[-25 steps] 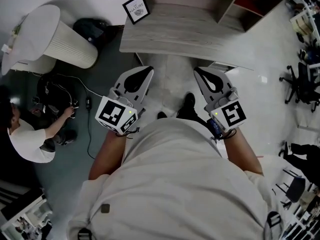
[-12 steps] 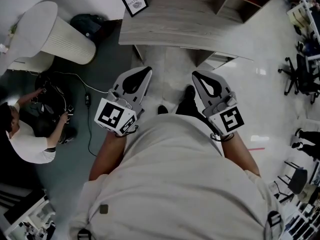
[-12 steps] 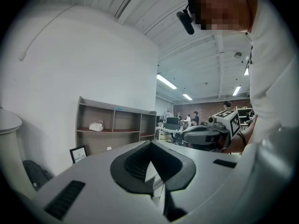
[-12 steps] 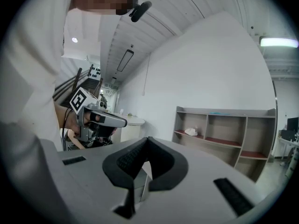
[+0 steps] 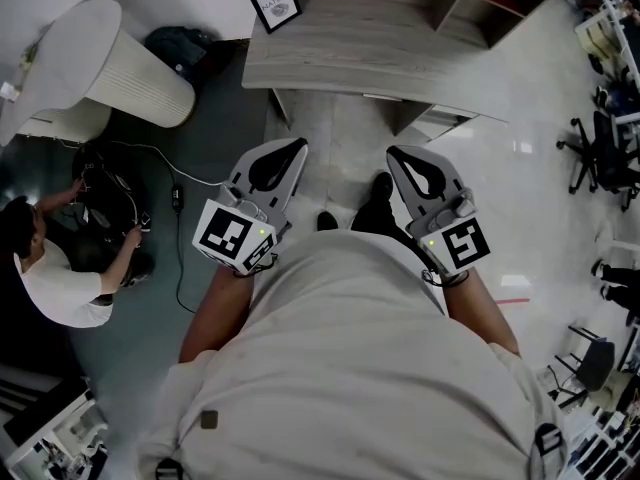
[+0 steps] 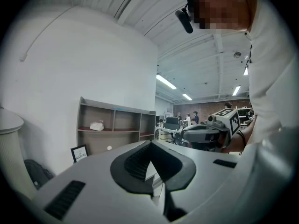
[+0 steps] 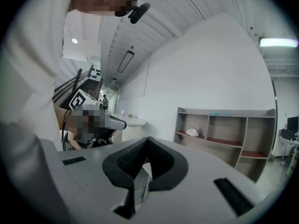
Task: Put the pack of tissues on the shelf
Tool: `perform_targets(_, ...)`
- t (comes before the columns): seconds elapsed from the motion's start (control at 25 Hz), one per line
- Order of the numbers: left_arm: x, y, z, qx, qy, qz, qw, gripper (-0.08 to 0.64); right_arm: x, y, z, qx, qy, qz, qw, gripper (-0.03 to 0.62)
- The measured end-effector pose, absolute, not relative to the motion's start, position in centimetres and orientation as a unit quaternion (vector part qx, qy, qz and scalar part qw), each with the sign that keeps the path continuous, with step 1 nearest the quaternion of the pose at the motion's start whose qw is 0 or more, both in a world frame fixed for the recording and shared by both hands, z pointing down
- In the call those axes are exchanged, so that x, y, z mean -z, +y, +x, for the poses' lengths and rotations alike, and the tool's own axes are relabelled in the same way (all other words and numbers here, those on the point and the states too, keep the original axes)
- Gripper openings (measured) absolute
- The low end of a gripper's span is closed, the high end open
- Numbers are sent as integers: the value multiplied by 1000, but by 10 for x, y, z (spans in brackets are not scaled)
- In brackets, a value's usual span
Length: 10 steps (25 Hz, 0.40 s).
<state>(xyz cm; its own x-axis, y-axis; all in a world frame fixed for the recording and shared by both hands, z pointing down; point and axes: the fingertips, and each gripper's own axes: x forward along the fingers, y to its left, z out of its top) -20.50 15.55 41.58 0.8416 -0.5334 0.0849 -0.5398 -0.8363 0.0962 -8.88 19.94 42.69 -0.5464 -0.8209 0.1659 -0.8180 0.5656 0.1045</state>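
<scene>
A white pack of tissues [image 6: 96,125] lies in the left upper compartment of the grey shelf [image 6: 117,113]; the right gripper view shows the pack [image 7: 192,132] and shelf [image 7: 224,125] too. From the head view only the shelf's top [image 5: 360,43] shows, at the top of the picture. My left gripper [image 5: 297,145] and right gripper [image 5: 392,153] are held side by side close to the person's body, well short of the shelf. Both are shut with nothing between their jaws, as seen at the left gripper [image 6: 150,143] and the right gripper [image 7: 148,138].
A framed picture [image 5: 273,1] stands on the shelf top. A white ribbed pedestal [image 5: 110,63] and a black bag [image 5: 185,50] are at the left. A person [image 5: 50,268] crouches by cables at the left. Office chairs [image 5: 600,153] stand at the right.
Both grippers stay shut in front of the body and have barely moved. The shelf has shifted slightly upward in the head view. The crouching person's arms have moved.
</scene>
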Motion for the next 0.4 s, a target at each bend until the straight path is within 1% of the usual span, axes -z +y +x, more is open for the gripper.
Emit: perform_targets(0.4, -418, 156, -206, -25, -284, 956, 64, 14, -426, 200, -91, 7, -881, 461, 102, 20)
